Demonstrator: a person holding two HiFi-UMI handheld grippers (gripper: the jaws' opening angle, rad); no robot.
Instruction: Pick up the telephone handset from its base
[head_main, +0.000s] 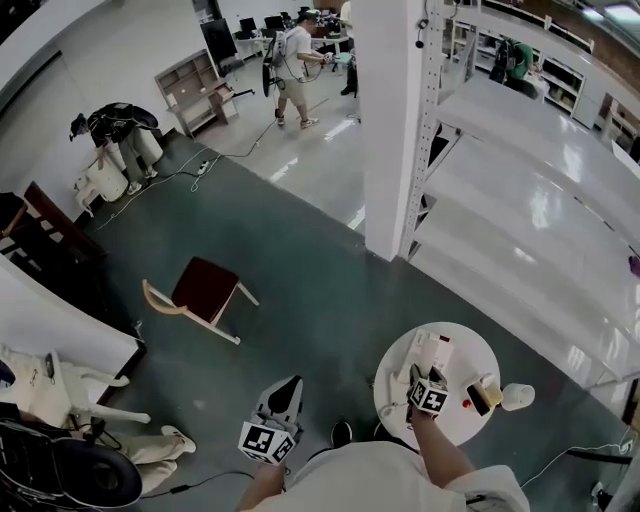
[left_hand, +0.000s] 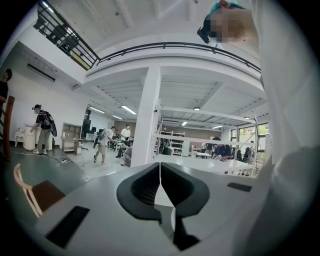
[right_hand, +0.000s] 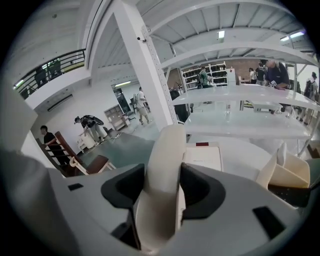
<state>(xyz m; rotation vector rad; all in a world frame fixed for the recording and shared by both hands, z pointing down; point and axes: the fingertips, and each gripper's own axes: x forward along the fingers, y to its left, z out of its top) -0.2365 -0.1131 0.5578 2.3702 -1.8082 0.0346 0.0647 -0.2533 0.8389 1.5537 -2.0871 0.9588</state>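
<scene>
At the lower right of the head view, a round white table (head_main: 475, 345) with a smooth, faintly glossy top carries the telephone. Its base (right_hand: 202, 157) is a flat, pale, boxy slab of hard plastic with a small dark red label near its far edge. It lies just beyond the right claw (right_hand: 164, 187), toward the upper middle of the right gripper view.

The handset (right_hand: 165, 175) is a rounded cream bar, smooth and matt. Its long axis runs up the frame, away from the camera and along the claw's own line. The right claw is pinching it across its narrow width, with a dark ridged pad against each flank. The far tip of the handset stands over the near edge of the base, and it seems to be off the cradle, though whether it is fully clear cannot be told.

The coming move depends on this: the base sits ahead of and below the gripped bar, so lifting up and back should free it.

The left claw (left_hand: 160, 187) is pressed together with nothing in it. It hangs over the dark floor (head_main: 330, 290), well apart from the table.
</scene>
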